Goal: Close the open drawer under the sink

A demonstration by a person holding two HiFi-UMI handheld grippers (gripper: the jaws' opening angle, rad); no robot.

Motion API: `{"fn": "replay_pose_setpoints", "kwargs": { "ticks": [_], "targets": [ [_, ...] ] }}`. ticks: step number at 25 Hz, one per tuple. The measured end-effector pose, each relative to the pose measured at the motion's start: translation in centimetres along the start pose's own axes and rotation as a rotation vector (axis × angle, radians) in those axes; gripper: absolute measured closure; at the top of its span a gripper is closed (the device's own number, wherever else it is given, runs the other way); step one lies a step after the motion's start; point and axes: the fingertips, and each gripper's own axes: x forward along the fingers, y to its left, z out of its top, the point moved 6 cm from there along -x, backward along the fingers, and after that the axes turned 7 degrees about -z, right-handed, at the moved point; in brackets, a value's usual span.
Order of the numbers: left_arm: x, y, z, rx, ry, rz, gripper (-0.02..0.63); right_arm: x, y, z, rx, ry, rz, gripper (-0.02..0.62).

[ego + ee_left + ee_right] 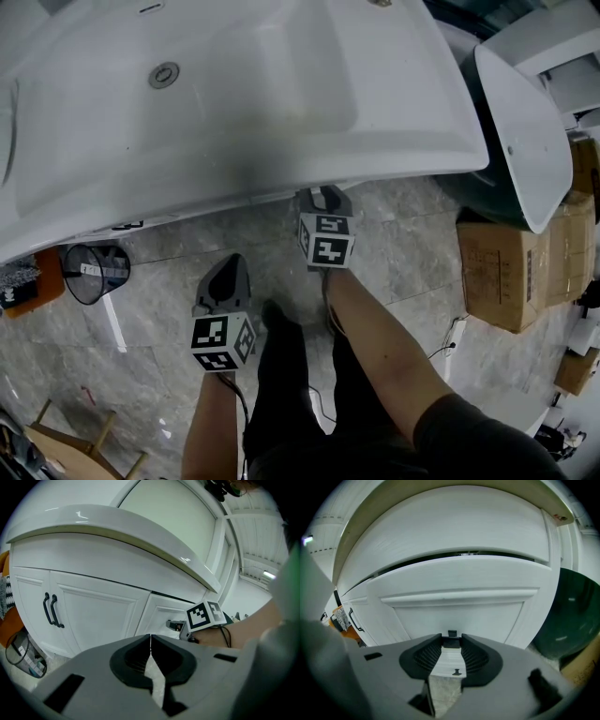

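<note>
The white drawer front (459, 581) under the sink (234, 103) stands a little out from the cabinet, with a dark gap along its top. My right gripper (451, 642) has its jaws closed on the drawer's small dark handle (451, 641). In the head view the right gripper (323, 200) reaches in under the sink's front edge. The left gripper view shows the right gripper (180, 626) against the drawer front (164, 613). My left gripper (150, 638) hangs back from the cabinet, shut and empty, and in the head view the left gripper (228, 270) is over the floor.
Two cabinet doors with black handles (50, 611) are left of the drawer. A wire waste basket (94, 272) stands on the tiled floor at the left. Cardboard boxes (506, 272) and a dark green tub (567, 616) sit at the right. The person's legs (309, 394) are below the grippers.
</note>
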Motion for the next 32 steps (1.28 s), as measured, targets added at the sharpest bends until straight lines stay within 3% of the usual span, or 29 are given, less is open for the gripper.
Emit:
{"fn": "replay_pose_setpoints", "kwargs": {
  "ticks": [8, 17, 23, 32],
  "targets": [
    [-0.5, 0.2, 0.9, 0.003, -0.023, 0.021, 0.591, -0.2, 0.0, 0.2, 0.043, 0.008, -0.026, 0.454],
    [-3.8, -2.7, 2.1, -0.028, -0.069, 0.118, 0.591, -5.0, -1.7, 1.1, 0.016, 0.018, 0.081, 0.454],
    [-7.6, -9.2, 3.6, -0.016, -0.111, 0.181, 0.591, -12.6, -3.6, 3.2, 0.010, 0.014, 0.232, 0.456],
    [-14.1, -19.2, 5.2, -0.026, -0.273, 0.344, 0.591, -21.6, -8.2, 6.6, -0.136, -0.023, 0.462, 0.479]
  ]
}}
